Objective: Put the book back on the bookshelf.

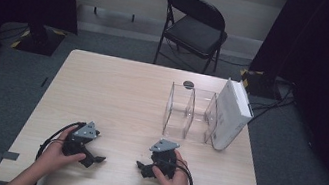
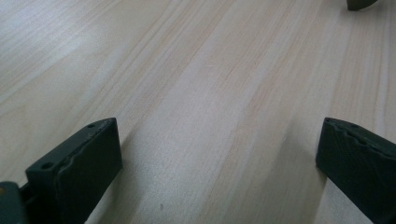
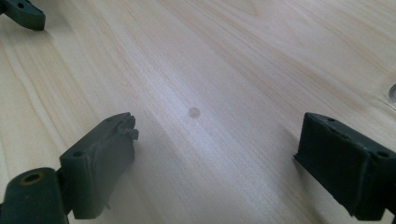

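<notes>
Left gripper (image 1: 91, 157): held in the person's left hand (image 1: 57, 150), resting low on the wooden table (image 1: 117, 89) near its front edge. Jaws spread wide, nothing between them; the left gripper view shows bare wood grain in the gap, with a jaw tip of the other gripper at the top right corner. Grey three-cornered plate on top, black cable looping back beside the hand.

Right gripper (image 1: 142, 166): held in the person's right hand (image 1: 173, 180), also low on the table, just beside the left gripper with a short strip of bare tabletop between the two. The jaws of both point inward, toward each other. Jaws wide apart and empty; the right gripper view shows a small round mark (image 3: 193, 112) on the wood ahead of the gap, and a jaw tip of the left gripper at the top left corner.

Clear acrylic divider rack (image 1: 190, 113): upright, with see-through compartments, standing ahead of the right gripper and a little to its right, apart from it.

White box (image 1: 230, 115): leaning against the far-right side of the rack, touching it, tilted, near the table's right edge.

Small dark round spot (image 1: 188, 84): on the table just beyond the rack.

Black folding chair (image 1: 194, 26): on the floor beyond the table's far edge, well apart from both grippers.
</notes>
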`<control>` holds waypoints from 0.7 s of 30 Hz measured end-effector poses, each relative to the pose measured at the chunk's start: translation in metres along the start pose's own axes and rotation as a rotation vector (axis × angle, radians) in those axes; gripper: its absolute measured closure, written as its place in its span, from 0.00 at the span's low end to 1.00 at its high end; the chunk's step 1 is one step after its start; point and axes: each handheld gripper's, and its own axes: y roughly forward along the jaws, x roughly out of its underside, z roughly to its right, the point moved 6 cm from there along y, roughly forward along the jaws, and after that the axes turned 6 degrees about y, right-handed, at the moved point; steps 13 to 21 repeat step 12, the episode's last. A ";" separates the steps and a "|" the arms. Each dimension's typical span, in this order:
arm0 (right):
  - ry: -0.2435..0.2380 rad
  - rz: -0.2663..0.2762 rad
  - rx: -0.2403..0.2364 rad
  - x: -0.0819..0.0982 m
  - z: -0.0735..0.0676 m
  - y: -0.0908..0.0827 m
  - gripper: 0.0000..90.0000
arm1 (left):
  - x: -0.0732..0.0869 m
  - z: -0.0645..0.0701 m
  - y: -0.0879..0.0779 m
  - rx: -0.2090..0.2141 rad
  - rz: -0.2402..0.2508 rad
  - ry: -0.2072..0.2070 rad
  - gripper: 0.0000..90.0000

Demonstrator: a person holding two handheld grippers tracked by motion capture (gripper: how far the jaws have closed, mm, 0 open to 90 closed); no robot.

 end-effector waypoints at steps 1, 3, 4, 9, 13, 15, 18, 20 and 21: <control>0.000 0.000 0.000 0.000 0.000 0.000 0.11 | 0.000 0.000 0.000 0.000 0.000 -0.001 0.00; -0.007 0.002 -0.001 0.000 0.001 0.000 0.11 | 0.000 0.000 0.000 -0.002 0.002 -0.002 0.00; -0.007 0.002 -0.001 0.000 0.001 0.000 0.11 | 0.000 0.000 0.000 -0.003 0.002 -0.002 0.00; -0.005 0.002 -0.001 0.000 0.000 0.000 0.11 | 0.000 0.000 0.000 -0.003 0.002 -0.002 0.00; -0.004 0.002 -0.001 0.000 0.000 0.000 0.11 | 0.000 0.000 0.000 -0.003 0.002 -0.002 0.00; -0.004 0.002 -0.001 0.000 0.000 0.000 0.11 | 0.000 0.000 0.000 -0.003 0.002 -0.002 0.00; -0.004 0.002 -0.001 0.000 0.000 0.000 0.11 | 0.000 0.000 0.000 -0.003 0.002 -0.002 0.00; -0.004 0.002 -0.001 0.000 0.000 0.000 0.11 | 0.000 0.000 0.000 -0.003 0.002 -0.002 0.00; -0.004 0.002 -0.001 0.000 0.000 0.000 0.11 | 0.000 0.000 0.000 -0.003 0.002 -0.002 0.00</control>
